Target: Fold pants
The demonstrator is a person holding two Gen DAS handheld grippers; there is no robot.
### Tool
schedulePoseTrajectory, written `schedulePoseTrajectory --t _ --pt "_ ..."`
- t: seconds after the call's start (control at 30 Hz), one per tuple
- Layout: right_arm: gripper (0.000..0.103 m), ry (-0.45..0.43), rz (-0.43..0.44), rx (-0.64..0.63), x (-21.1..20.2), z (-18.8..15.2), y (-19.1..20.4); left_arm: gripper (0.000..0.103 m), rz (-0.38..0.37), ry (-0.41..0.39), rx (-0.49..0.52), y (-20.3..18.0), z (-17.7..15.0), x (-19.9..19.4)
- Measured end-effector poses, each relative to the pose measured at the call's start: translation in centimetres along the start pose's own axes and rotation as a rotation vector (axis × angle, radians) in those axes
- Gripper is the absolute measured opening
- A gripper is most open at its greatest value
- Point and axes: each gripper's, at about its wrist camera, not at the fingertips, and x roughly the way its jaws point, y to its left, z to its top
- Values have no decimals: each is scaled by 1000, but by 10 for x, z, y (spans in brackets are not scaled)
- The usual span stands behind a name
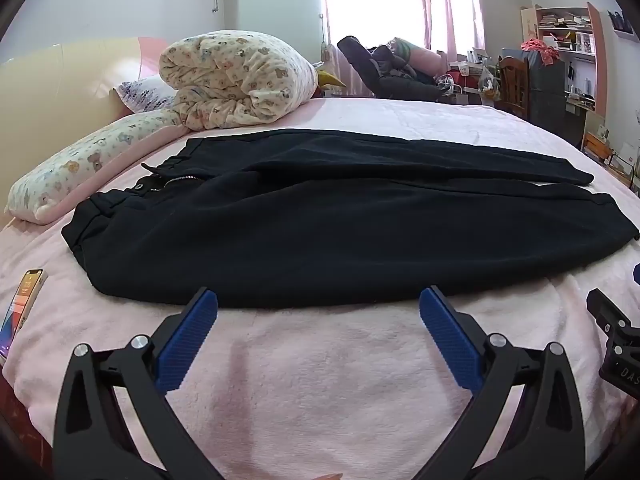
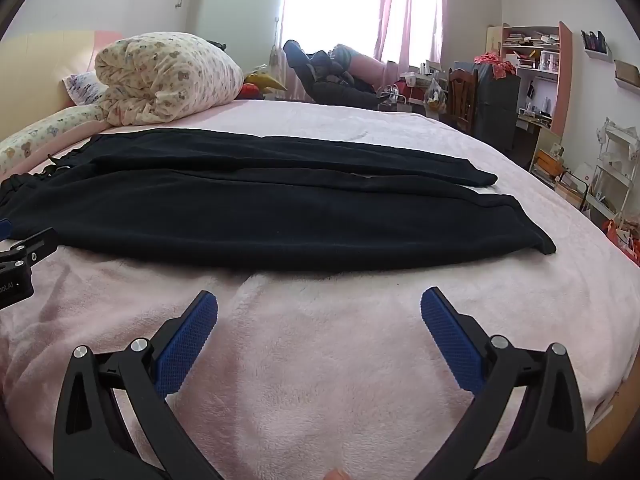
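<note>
Black pants [image 1: 320, 220] lie flat across the pink bed, waistband at the left, both legs running right with their cuffs at the right; in the right wrist view the pants [image 2: 280, 208] show the same way, the cuffs [image 2: 532, 240] nearest my right side. My left gripper [image 1: 318, 304] hovers open just before the near edge of the pants, nothing between its blue pads [image 1: 188, 344]. My right gripper [image 2: 319, 304] is open too, over bare blanket short of the near leg. Each view catches the other gripper's body at its edge.
The pink fleece blanket [image 1: 320, 380] covers the bed. A rolled bear-print duvet [image 1: 236, 80] and a long pillow [image 1: 80, 168] lie at the far left. A phone [image 1: 20, 308] rests at the bed's left edge. A chair, shelves and clutter stand beyond the bed at the right.
</note>
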Motion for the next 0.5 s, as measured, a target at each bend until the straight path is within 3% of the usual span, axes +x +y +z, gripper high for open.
schedulePoseTrajectory --t 0.5 --pt "102 0 0 1 1 0 2 101 2 3 -2 0 0 0"
